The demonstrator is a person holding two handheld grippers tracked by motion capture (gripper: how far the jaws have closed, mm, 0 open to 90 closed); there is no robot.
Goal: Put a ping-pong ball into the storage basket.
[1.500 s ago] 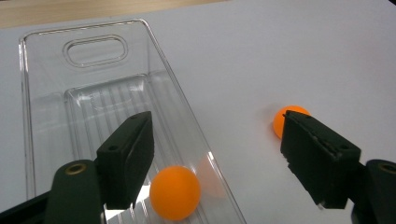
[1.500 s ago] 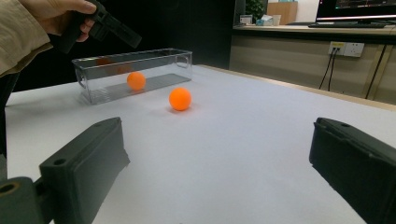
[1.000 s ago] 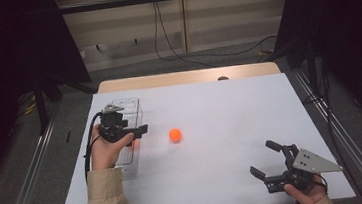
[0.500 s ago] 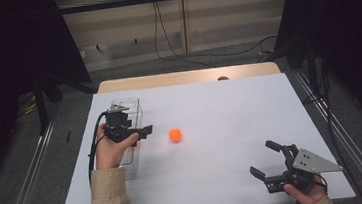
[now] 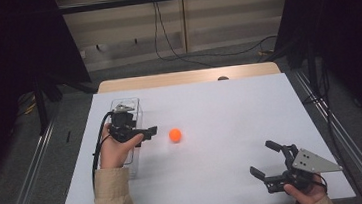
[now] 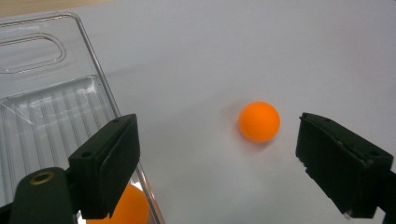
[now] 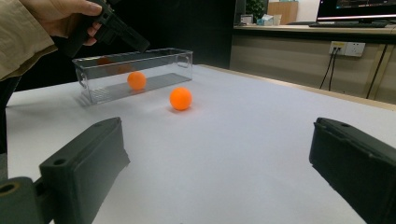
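An orange ball (image 5: 174,135) (image 6: 259,121) (image 7: 180,98) lies loose on the white table, right of a clear plastic bin (image 5: 128,107) (image 6: 51,107) (image 7: 140,70). A second orange ball (image 6: 126,207) (image 7: 137,80) rests inside the bin. My left gripper (image 5: 145,133) (image 6: 215,135) (image 7: 135,42) hovers over the bin's right edge, pointing at the loose ball. Its jaws have just been opening and stand open with nothing between them. At the near right of the table my right gripper (image 5: 262,158) (image 7: 218,135) is open and holds nothing.
The white table (image 5: 229,102) ends close behind the bin on the left and just below my right hand at the front. A wooden strip (image 5: 186,77) runs along the far edge. Cables (image 5: 173,37) hang on the wall beyond.
My left gripper has shifted a little to the right, toward the loose ball. The loose ball and my right gripper have stayed where they were.
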